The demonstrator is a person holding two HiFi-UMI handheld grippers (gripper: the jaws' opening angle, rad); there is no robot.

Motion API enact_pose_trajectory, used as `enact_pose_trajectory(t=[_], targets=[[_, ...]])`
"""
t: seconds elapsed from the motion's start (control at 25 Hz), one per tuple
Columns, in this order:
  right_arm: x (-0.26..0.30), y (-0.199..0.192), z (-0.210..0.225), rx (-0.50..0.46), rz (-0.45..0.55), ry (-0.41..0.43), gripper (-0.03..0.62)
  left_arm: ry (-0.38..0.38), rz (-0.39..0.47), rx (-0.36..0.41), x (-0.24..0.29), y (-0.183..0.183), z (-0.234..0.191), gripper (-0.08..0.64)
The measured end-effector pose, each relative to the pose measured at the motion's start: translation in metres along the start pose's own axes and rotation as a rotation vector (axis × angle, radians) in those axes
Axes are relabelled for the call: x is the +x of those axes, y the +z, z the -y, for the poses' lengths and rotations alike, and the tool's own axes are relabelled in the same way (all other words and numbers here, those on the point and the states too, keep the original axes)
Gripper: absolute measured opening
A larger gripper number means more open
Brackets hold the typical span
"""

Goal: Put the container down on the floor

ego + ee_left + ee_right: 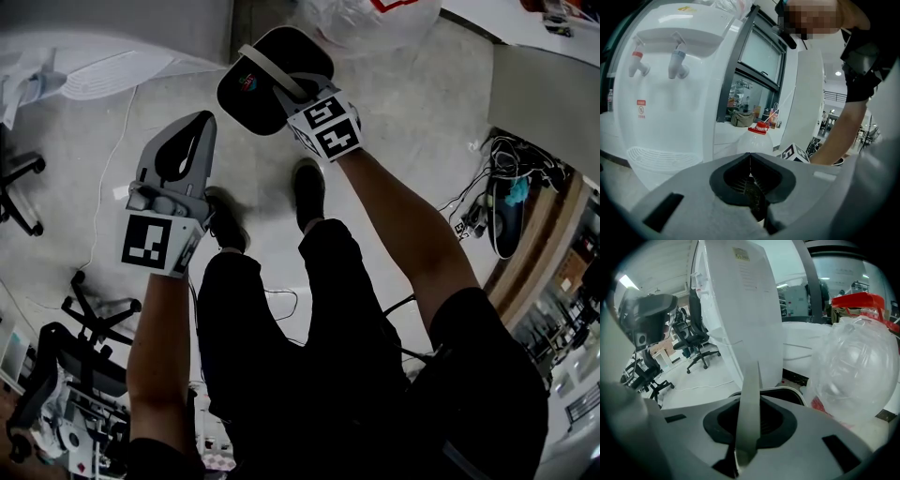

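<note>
A black oval container with a grey strap handle hangs above the grey floor in the head view. My right gripper is shut on that handle. In the right gripper view the strap runs up from between the jaws of the right gripper, and only the container's pale rim shows beyond them. My left gripper is held out beside the container, to its left, apart from it. Its jaws meet with nothing between them in the left gripper view.
A large clear water bottle with a red cap lies close behind the container. A white water dispenser stands ahead of the left gripper. My two shoes are just below the container. Office chairs stand at the left, cables at the right.
</note>
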State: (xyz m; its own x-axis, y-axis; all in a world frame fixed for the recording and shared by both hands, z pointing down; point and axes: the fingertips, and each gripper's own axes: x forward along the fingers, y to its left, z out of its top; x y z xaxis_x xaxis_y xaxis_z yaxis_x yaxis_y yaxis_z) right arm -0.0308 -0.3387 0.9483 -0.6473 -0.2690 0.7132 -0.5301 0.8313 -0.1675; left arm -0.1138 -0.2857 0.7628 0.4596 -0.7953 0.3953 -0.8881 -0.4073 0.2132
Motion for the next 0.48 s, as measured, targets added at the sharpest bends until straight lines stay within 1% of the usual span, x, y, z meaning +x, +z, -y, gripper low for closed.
enact_pose_trajectory(t=[0.12,0.24,0.32,0.4,0.48], targets=[[-0.001,-0.004,0.000,-0.003,-0.030,-0.010,0.056,0.013,-0.003,0.011,-0.003,0.002,0.002,0.011],[-0.001,-0.005,-0.002,0.034,-0.051,-0.003,0.057,0.017,-0.007,0.010,-0.007,0.004,0.002,0.011],[-0.003,-0.004,-0.003,0.043,-0.053,0.002,0.058,0.009,-0.009,0.011,-0.008,0.006,0.006,0.011],[-0.006,-0.005,-0.002,0.034,-0.063,-0.010,0.075,0.002,-0.010,0.005,-0.009,0.007,0.009,0.011],[-0.008,-0.010,-0.001,0.044,-0.083,-0.017,0.114,0.003,-0.013,-0.001,-0.011,0.007,0.009,0.011]])
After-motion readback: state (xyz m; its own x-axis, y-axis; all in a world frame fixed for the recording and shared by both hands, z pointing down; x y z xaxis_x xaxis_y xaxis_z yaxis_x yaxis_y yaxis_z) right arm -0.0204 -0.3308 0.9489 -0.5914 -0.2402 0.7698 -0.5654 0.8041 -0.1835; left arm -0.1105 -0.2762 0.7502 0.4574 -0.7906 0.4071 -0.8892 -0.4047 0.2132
